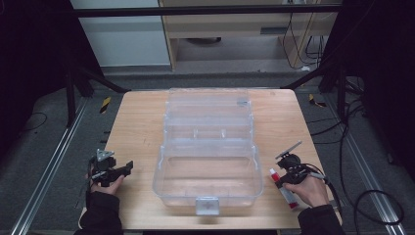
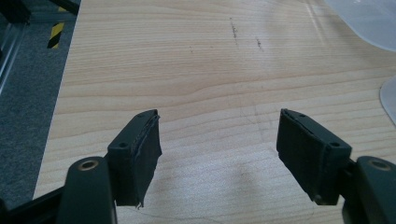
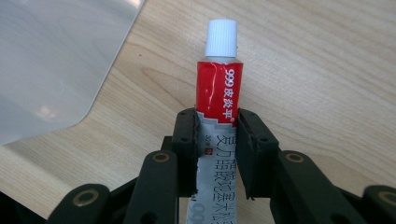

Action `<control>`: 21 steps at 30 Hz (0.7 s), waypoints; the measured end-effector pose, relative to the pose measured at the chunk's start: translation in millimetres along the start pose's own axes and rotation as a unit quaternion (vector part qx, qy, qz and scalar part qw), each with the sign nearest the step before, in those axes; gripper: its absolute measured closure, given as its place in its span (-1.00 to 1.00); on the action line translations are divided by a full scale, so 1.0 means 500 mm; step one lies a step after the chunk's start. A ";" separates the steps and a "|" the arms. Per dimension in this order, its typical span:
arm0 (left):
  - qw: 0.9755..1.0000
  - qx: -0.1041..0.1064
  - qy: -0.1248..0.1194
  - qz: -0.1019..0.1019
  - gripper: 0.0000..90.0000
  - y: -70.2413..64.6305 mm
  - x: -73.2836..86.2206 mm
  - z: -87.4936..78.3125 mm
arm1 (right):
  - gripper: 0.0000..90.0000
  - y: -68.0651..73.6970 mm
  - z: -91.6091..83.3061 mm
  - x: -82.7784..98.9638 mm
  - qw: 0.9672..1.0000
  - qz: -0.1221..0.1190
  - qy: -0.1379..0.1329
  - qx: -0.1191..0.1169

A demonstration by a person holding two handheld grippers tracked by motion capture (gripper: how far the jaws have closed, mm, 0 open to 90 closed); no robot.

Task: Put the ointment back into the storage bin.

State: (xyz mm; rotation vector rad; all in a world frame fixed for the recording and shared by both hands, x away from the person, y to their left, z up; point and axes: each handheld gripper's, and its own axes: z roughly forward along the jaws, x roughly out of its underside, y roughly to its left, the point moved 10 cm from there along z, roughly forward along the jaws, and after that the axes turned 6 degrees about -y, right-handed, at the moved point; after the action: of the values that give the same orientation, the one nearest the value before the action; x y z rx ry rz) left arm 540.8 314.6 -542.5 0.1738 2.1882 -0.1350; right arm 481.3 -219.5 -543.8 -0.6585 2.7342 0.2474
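Near the table's right front corner, our right gripper clamps the ointment tube; we lift it straight, w/o squeezing harder. Left gripper jaws wide, empty.

Clear plastic box open mid wooden table, grey carpet & cables around

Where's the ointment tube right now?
The ointment tube is clamped in the right gripper, on the table's right side beside the clear box.
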 end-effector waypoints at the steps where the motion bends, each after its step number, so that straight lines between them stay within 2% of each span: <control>1: 1.000 0.000 0.000 0.000 -0.33 0.000 0.000 0.000 | 0.56 -0.002 -0.005 -0.003 1.000 -0.005 -0.007 0.001; 3: 1.000 -0.001 0.000 0.000 -0.33 0.000 0.000 0.000 | 0.56 -0.002 -0.015 -0.011 1.000 -0.004 -0.024 -0.001; 4: 1.000 0.000 0.001 0.000 -0.33 0.001 0.000 0.000 | 0.56 -0.003 -0.025 -0.022 0.999 -0.009 -0.046 -0.003; 5: 1.000 0.000 0.001 0.000 -0.33 0.001 0.000 0.000 | 0.56 -0.003 -0.025 -0.022 0.999 -0.009 -0.046 -0.003; 6: 1.000 -0.001 0.001 0.000 -0.33 0.001 0.000 0.001 | 0.56 -0.005 -0.035 -0.033 0.998 -0.007 -0.069 0.000; 7: 1.000 -0.001 0.001 0.000 -0.33 0.001 0.000 0.001 | 0.56 -0.005 -0.035 -0.033 0.998 -0.007 -0.069 0.000; 8: 1.000 0.000 0.001 0.000 -0.33 0.001 0.001 0.001 | 0.56 -0.009 -0.043 -0.043 0.996 -0.007 -0.090 0.000; 9: 1.000 0.000 0.001 0.000 -0.33 0.001 0.001 0.001 | 0.56 -0.009 -0.043 -0.043 0.996 -0.007 -0.090 0.000; 10: 1.000 0.000 0.001 0.000 -0.33 0.000 0.001 0.001 | 0.56 -0.012 -0.049 -0.050 0.994 -0.005 -0.107 -0.003; 11: 1.000 0.000 0.001 0.000 -0.33 0.000 0.001 0.001 | 0.56 -0.012 -0.049 -0.050 0.994 -0.005 -0.107 -0.003; 12: 1.000 0.000 0.002 0.000 -0.33 0.000 0.001 0.001 | 0.56 -0.015 -0.054 -0.056 0.993 -0.003 -0.120 -0.002; 14: 1.000 0.000 0.001 0.000 -0.33 0.001 0.001 0.001 | 0.56 -0.014 -0.057 -0.058 0.992 -0.001 -0.125 -0.003; 16: 1.000 0.000 0.002 0.000 -0.33 0.001 0.002 0.001 | 0.56 -0.013 -0.067 -0.067 0.989 -0.006 -0.145 -0.002; 18: 1.000 0.001 0.000 -0.001 -0.33 0.001 0.001 0.000 | 0.56 -0.012 -0.072 -0.071 0.988 -0.007 -0.152 -0.002; 19: 1.000 0.002 0.001 -0.001 -0.33 0.001 0.001 0.001 | 0.56 -0.012 -0.078 -0.076 0.987 -0.010 -0.162 -0.001; 20: 1.000 0.002 0.002 -0.001 -0.33 0.001 0.002 0.001 | 0.56 -0.014 -0.094 -0.087 0.984 -0.013 -0.180 -0.004; 21: 1.000 0.002 0.002 -0.001 -0.33 0.001 0.002 0.002 | 0.56 -0.014 -0.094 -0.087 0.984 -0.013 -0.180 -0.004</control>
State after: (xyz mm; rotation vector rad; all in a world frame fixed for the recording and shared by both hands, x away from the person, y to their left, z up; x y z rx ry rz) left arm 541.0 315.1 -543.8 0.1733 2.1930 -0.1399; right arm 509.0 -218.7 -485.4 -0.5863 2.3790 0.3366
